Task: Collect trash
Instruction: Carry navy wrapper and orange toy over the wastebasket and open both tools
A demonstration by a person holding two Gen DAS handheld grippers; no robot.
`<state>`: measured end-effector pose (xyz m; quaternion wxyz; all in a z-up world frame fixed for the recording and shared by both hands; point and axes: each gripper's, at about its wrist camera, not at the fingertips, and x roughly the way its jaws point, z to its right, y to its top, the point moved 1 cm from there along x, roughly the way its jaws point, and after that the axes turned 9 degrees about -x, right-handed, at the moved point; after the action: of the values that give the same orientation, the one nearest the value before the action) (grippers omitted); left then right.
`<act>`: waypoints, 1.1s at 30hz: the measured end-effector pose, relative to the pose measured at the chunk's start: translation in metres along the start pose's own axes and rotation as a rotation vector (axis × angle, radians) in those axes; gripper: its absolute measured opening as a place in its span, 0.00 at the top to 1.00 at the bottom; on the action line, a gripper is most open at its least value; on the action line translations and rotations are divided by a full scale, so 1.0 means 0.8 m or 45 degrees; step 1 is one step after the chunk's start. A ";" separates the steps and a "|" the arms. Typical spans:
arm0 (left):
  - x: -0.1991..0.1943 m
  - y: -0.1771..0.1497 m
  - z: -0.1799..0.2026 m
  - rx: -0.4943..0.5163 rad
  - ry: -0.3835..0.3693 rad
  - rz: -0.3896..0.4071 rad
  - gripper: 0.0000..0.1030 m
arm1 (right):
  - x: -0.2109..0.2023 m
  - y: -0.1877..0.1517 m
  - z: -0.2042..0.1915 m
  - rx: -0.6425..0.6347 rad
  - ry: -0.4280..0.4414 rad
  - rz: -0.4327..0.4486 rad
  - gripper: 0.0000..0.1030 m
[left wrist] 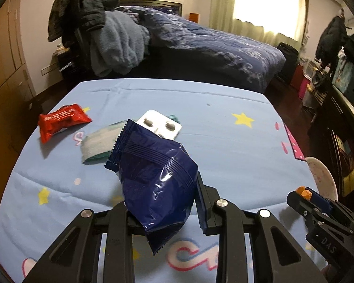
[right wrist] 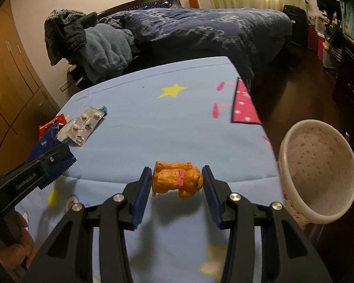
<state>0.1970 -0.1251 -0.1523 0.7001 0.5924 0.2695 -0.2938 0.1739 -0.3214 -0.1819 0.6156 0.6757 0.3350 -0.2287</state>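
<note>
My left gripper (left wrist: 162, 195) is shut on a dark blue snack bag (left wrist: 153, 176) and holds it above the blue cloth-covered table (left wrist: 224, 141). Behind it lie a silver pill blister (left wrist: 161, 125), a pale green wrapper (left wrist: 101, 143) and a red wrapper (left wrist: 61, 120). My right gripper (right wrist: 177, 184) is closed around an orange toy dog (right wrist: 177, 179), its pads touching both sides. The right gripper also shows at the right edge of the left wrist view (left wrist: 318, 210). The left gripper (right wrist: 47, 165) with the blue bag shows at the left of the right wrist view.
A white flecked bin (right wrist: 318, 172) stands beside the table's right edge, also seen in the left wrist view (left wrist: 323, 176). Behind the table is a bed with a dark blue quilt (left wrist: 212, 44) and piled clothes (left wrist: 106, 35). Dark furniture stands at the right.
</note>
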 end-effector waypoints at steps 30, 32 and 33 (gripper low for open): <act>0.007 -0.014 0.191 0.319 -0.174 0.004 0.71 | -0.067 -0.047 0.163 0.305 -0.147 0.106 0.57; 0.008 -0.016 0.207 0.346 -0.190 0.006 0.71 | -0.070 -0.049 0.174 0.325 -0.162 0.113 0.57; 0.009 -0.016 0.211 0.357 -0.192 0.009 0.71 | -0.073 -0.051 0.181 0.339 -0.172 0.119 0.57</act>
<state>0.1976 -0.2943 -0.1402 0.6298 0.6615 0.1705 -0.3697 0.1200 -0.4730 -0.1872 0.5517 0.7492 0.2279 -0.2871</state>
